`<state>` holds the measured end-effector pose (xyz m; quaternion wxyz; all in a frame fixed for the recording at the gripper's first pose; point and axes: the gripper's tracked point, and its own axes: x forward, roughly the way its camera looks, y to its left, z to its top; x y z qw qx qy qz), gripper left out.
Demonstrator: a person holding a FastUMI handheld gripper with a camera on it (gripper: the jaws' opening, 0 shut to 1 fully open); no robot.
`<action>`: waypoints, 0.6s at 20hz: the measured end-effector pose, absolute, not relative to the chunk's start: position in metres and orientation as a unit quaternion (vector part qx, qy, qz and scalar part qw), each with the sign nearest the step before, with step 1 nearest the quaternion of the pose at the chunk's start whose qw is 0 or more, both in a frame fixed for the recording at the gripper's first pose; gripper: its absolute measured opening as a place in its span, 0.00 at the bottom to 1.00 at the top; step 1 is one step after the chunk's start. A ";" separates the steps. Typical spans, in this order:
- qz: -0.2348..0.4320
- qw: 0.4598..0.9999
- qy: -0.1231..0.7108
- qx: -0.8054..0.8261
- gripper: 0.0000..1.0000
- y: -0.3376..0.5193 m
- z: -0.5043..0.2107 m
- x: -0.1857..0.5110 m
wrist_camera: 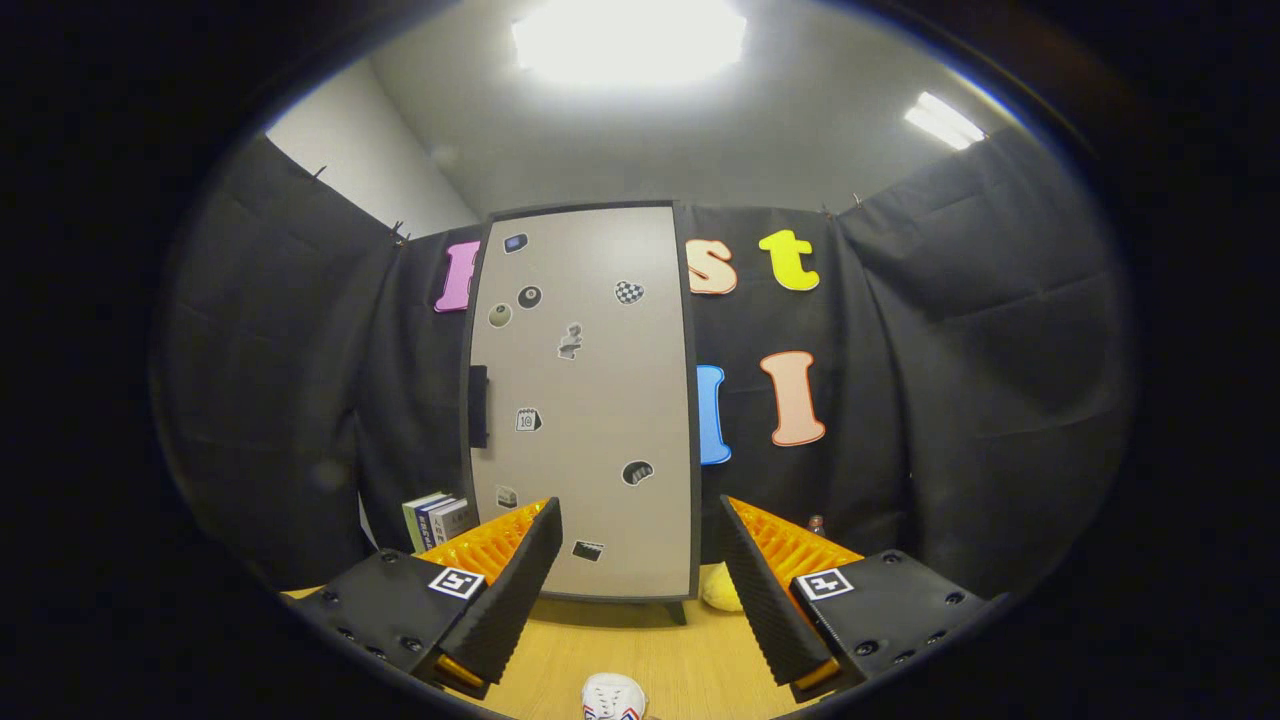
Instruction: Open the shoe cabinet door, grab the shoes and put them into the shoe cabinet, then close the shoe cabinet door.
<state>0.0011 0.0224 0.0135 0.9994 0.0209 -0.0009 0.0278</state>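
While the shoe cabinet door (585,400) is standing shut straight ahead, the hand-held gripper (640,590) is hovering over the wooden counter (690,660) with fingers spread wide and holding nothing. A small white shoe (613,697) is sitting just below and between the fingers. Opening appears to be the step in hand; next, the fingers likely need to reach the dark handle (478,405) on the door's left edge.
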 end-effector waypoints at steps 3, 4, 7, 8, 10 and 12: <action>0.034 0.999 -0.008 0.010 0.97 0.035 0.023 0.014; 0.042 0.999 -0.012 0.008 0.97 0.043 0.028 0.017; 0.065 0.998 -0.025 -0.001 0.97 0.064 0.043 0.033; 0.075 0.997 -0.028 0.001 0.97 0.073 0.049 0.038; 0.092 0.995 -0.036 0.004 0.97 0.091 0.061 0.050; 0.104 0.993 -0.048 -0.002 0.97 0.107 0.072 0.060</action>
